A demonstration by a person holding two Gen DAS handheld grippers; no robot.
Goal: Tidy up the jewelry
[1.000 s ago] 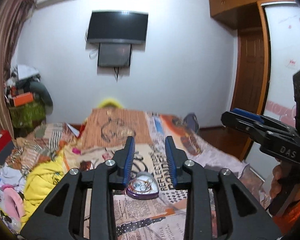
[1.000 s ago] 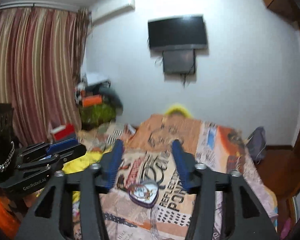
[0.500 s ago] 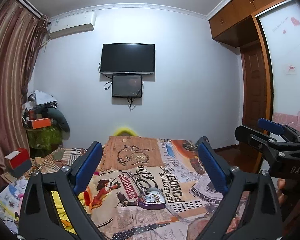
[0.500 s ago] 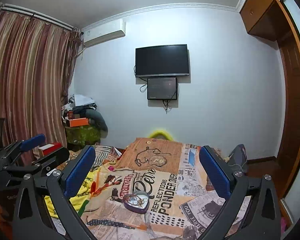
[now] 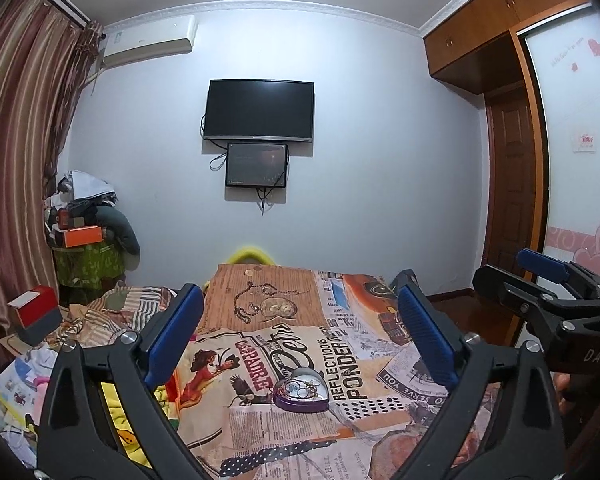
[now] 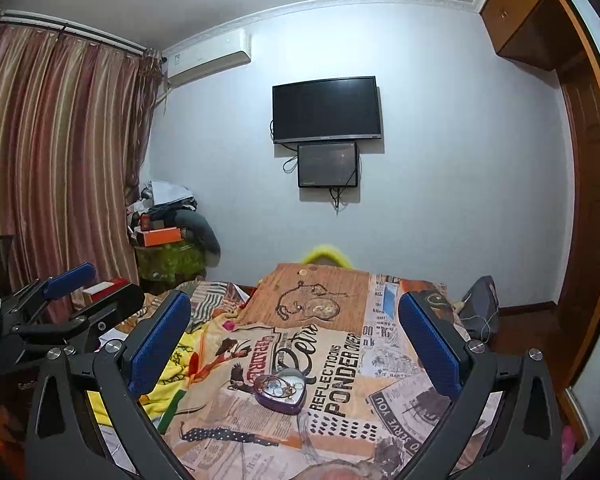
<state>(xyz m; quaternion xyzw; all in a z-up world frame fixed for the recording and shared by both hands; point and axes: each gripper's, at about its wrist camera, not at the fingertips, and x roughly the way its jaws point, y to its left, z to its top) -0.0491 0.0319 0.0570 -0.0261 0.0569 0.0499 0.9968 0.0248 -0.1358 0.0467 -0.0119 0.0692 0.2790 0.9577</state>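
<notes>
**Both grippers wide open, nothing held**

Left gripper (image 5: 300, 340): jaws spread wide, blue pads (image 5: 174, 340) facing each other, nothing between them. Points nearly level, slightly downward. Right gripper (image 6: 294, 344): same pose, jaws fully apart, pads (image 6: 160, 342) clear of any contact. The two sit side by side, each visible at the edge of the other's view. A hand (image 5: 564, 392) grips the right handle.

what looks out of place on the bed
The chain and other small pieces lie loose on the far brown patch, away from the open heart box nearer the camera, which already holds jewelry. Nothing looks spilled or damaged.
</notes>
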